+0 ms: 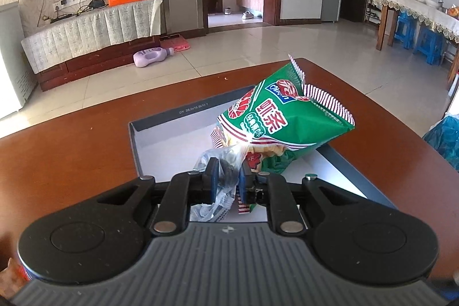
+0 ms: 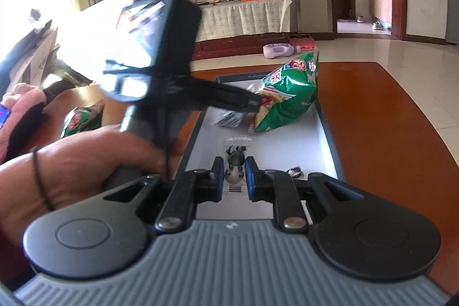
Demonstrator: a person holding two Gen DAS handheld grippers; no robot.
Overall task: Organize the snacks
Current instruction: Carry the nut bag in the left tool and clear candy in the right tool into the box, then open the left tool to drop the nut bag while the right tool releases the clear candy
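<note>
Brown wooden table [image 1: 71, 151], glossy, rounded far edge. On it: shallow grey-rimmed tray [image 1: 160, 139] with white floor, set mid-table. Second green snack bag [image 2: 83, 118] lies on the tabletop left of the tray, near the person's hand.

Left gripper [image 1: 227, 177] clamped on two packets at once: green snack bag [image 1: 284, 116] sticking up to the right, clear wrapper [image 1: 213, 162] with dark contents beside it. Both held over grey tray [image 1: 160, 119] on brown table [image 1: 71, 151].
</note>
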